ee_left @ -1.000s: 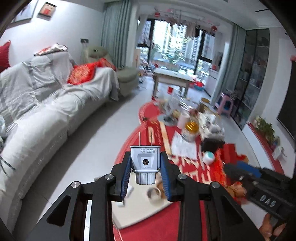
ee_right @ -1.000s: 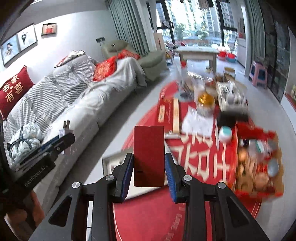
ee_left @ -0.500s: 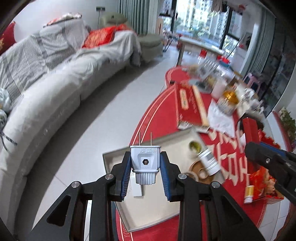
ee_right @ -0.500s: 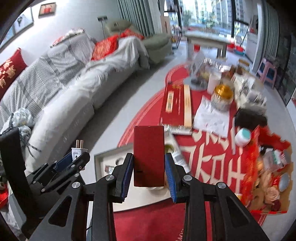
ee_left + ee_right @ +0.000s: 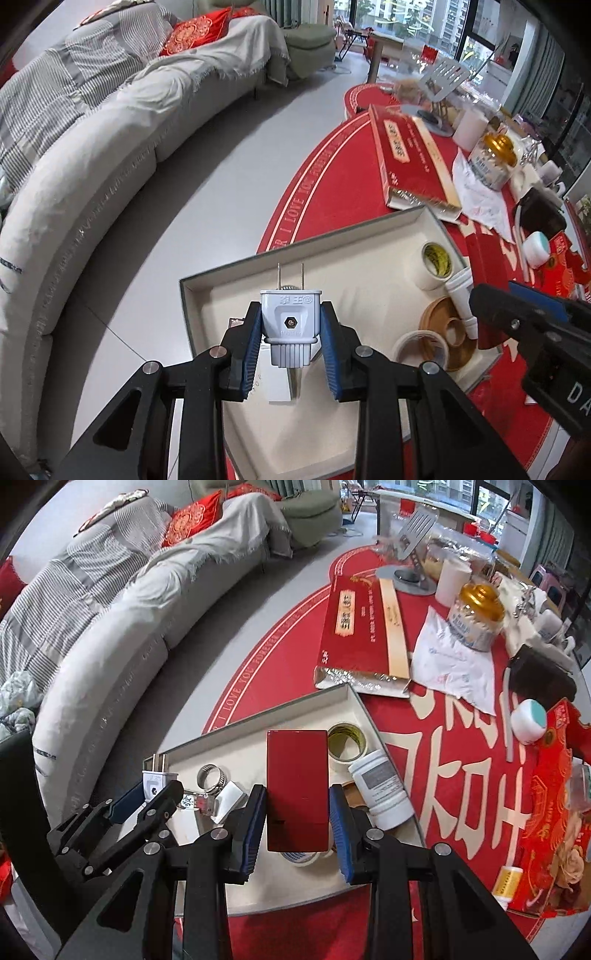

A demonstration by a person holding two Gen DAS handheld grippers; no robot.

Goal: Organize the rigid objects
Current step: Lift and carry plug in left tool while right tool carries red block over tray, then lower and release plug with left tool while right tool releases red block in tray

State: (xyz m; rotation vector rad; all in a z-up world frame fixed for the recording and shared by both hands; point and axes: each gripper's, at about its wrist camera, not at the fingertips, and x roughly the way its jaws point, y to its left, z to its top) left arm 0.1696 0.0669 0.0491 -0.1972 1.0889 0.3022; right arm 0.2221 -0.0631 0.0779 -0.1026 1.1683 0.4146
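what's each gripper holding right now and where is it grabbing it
The left gripper holds a white plug, pinched across its body's two sides, prongs pointing forward. The right gripper holds a dark red box, clamped on its long side edges near the lower half.

One tray [image 5: 207,744] holds two tape rolls [image 5: 345,746], one white bottle [image 5: 380,788], one hose clamp [image 5: 212,775]; one plug [image 5: 290,325] and one red box [image 5: 297,790] hang above.

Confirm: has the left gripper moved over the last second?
Yes. The left gripper, shut on the white plug, has come down toward the tray: the tray was small below the plug earlier, and now fills the view around it.
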